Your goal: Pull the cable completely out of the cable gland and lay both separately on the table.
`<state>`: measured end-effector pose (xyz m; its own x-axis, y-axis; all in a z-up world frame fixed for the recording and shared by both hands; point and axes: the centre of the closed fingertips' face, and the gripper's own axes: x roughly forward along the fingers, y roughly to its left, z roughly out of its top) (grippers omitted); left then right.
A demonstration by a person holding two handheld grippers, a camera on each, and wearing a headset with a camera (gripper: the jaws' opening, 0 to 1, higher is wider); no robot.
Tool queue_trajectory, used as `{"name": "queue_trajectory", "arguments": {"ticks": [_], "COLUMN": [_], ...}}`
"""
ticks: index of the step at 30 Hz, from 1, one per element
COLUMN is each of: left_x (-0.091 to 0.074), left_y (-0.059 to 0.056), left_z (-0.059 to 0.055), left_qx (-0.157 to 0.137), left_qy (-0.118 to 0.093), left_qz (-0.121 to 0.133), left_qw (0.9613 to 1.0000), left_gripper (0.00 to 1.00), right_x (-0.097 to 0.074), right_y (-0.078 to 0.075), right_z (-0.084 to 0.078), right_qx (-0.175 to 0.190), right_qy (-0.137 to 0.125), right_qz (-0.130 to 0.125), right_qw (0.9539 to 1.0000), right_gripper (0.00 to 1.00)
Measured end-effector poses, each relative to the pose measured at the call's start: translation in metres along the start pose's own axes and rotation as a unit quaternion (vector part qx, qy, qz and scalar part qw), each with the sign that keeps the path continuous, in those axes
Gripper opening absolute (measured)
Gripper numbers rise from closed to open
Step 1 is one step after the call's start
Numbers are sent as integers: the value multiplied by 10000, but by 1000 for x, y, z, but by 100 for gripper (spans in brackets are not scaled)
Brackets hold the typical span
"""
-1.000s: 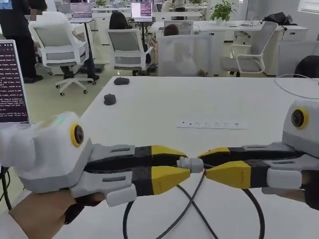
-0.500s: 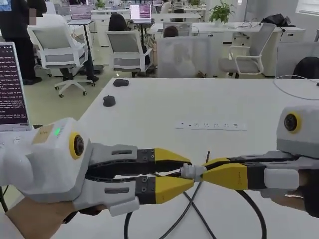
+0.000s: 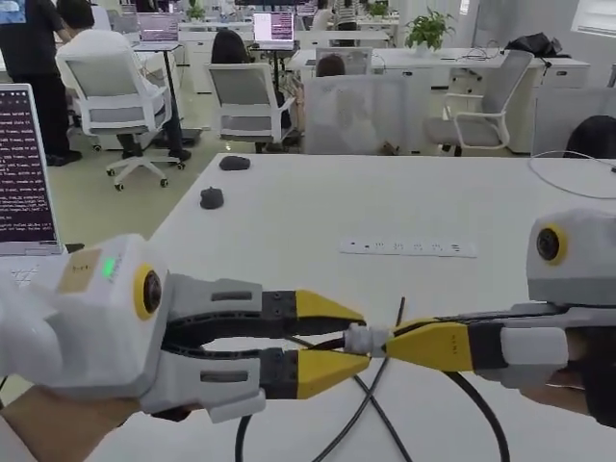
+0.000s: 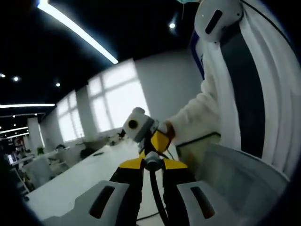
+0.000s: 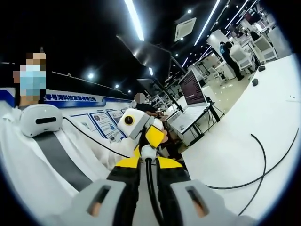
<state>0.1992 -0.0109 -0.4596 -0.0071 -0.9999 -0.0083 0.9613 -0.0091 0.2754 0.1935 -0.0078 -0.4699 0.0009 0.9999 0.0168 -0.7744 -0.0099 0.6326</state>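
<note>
The left claw [image 3: 366, 337] stands partly open, its yellow tips above and below the grey cable gland [image 3: 358, 340] without clamping it. The right claw [image 3: 393, 342] is pinched closed on the black cable [image 3: 370, 392] just behind the gland. Gland and claws hang over the white worktop [image 3: 289, 212], on the near side of the power strip [image 3: 408, 247]. The cable's crossed loops lie nearer still.
</note>
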Motion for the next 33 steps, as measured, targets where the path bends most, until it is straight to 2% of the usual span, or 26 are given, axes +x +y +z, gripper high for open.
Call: {"name": "queue_trajectory", "arguments": {"ticks": [6,9,10,11,14,16,19,23,26,28,30,31,32,33], "left_x": [-1,-3,-3,-3,-3,-3,-5,-4,-5,-5,-6,-6,-6,-6], "left_y": [-1,2,3,4,5,6,7,8,9,9,9,9,8,8], "left_z": [-9,-12,-12,-12,-12,-11,-7,-4,-4,-4,-5,-5,-6,-7], "left_qx": [77,-172,-461,-622,-1003,-1289,-1466,-1690,-2025,-2407,-2593,-2729,-2958,-3085], "left_qy": [231,258,196,169,53,-48,-266,-366,-385,-433,-453,-449,-441,-451], "left_qz": [-16,31,78,101,127,137,163,179,132,113,91,88,62,56], "left_qw": [9997,9995,9987,9979,9949,9916,9887,9848,9784,9696,9647,9610,9542,9501], "left_gripper": [15,15,15,15,15,15,15,15,15,15,15,15,15,15], "right_x": [1,1,1,1,1,0,0,0,0,0,1,1,1,1], "right_y": [-6,-8,-8,-9,-9,-9,-4,-3,-3,-2,-2,-2,-2,-2], "right_z": [-6,-6,-5,-4,-2,-2,2,6,7,7,7,7,6,6], "right_qx": [139,-57,-87,-161,-355,-644,-843,-990,-1157,-1303,-1387,-1482,-1612,-1706], "right_qy": [110,124,119,77,36,63,0,-48,-48,-67,-56,-42,-12,-5], "right_qz": [-119,-218,-223,-230,-240,-295,-229,-233,-267,-276,-289,-309,-339,-361], "right_qw": [9998,9997,9996,9996,9991,9975,9962,9948,9929,9911,9899,9885,9863,9847], "right_gripper": [12,12,12,11,11,11,10,10,10,10,10,10,10,10]}}
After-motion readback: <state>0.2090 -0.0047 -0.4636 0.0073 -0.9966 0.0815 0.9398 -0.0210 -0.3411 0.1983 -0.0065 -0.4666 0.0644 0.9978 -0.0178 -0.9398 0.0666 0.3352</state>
